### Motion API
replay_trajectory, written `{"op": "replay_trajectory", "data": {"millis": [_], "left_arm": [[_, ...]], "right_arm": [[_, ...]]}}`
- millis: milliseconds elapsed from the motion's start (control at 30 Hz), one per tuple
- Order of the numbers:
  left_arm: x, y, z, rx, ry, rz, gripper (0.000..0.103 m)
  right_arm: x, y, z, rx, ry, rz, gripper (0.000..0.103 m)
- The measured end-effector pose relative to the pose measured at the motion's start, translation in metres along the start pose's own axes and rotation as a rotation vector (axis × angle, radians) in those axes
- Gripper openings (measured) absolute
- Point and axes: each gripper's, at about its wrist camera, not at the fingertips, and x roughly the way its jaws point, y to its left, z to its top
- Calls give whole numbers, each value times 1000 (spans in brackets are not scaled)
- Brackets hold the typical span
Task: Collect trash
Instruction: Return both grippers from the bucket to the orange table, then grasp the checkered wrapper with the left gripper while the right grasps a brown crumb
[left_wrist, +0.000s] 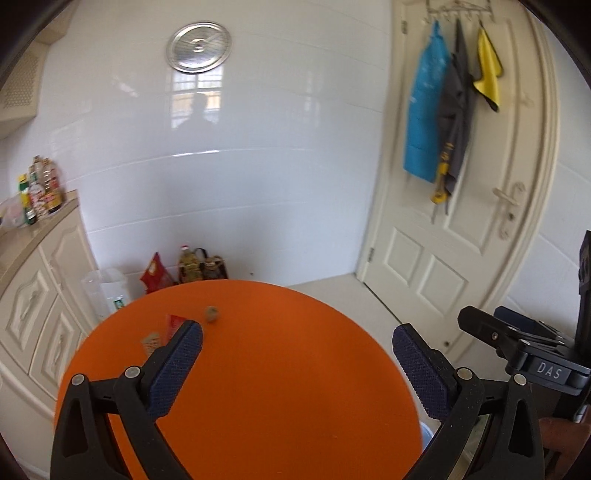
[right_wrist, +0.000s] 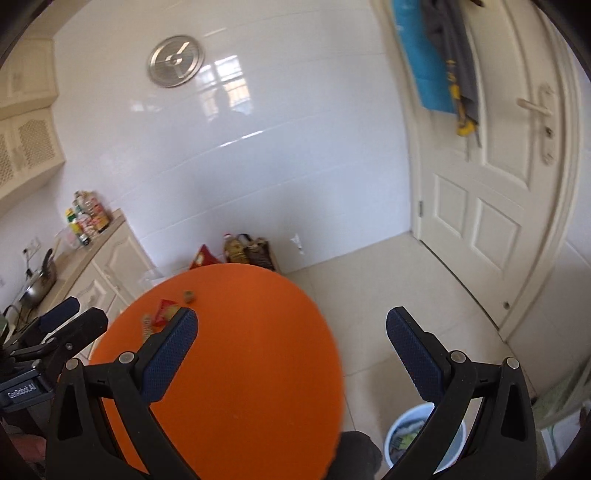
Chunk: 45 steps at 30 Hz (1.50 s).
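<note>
A round orange table fills the lower half of both views. Three bits of trash lie near its far left edge: a small crumpled grey ball, a red wrapper and a beige wrapper. My left gripper is open over the table, nothing between its blue pads. My right gripper is open too and holds nothing, hanging over the table's right edge. Each gripper shows from the side in the other's view, the right gripper and the left gripper.
A pale blue bin with rubbish inside stands on the floor right of the table. Cream cabinets with bottles run along the left. Bags sit by the tiled wall. A white door has cloths hanging on it.
</note>
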Motion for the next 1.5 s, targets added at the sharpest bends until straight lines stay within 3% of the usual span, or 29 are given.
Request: {"op": "replay_trajectory", "data": {"millis": [200,367,500,800,933,1233,1400,1500], "left_arm": [[-44,43,-13,-61,-33,85,102],[-49,62,-21,-106,-44,159,102],[-29,76,-31,-151,2,198,102],[67,94,-37,-198,170,236,102],[132,99,-21,-204,250,249,102],[238,122,-6,-226,375,271,97],[277,118,2,-158,386,276,86],[282,113,3,-137,375,252,72]], "right_arm": [[11,56,10,-73,-8,82,103],[21,94,12,-132,1,131,103],[39,118,12,-172,18,164,103],[124,151,8,-229,137,176,103],[170,156,4,-244,203,169,103],[267,160,-10,-245,331,153,102],[306,169,-16,-257,371,147,88],[324,179,-21,-277,400,159,76]]}}
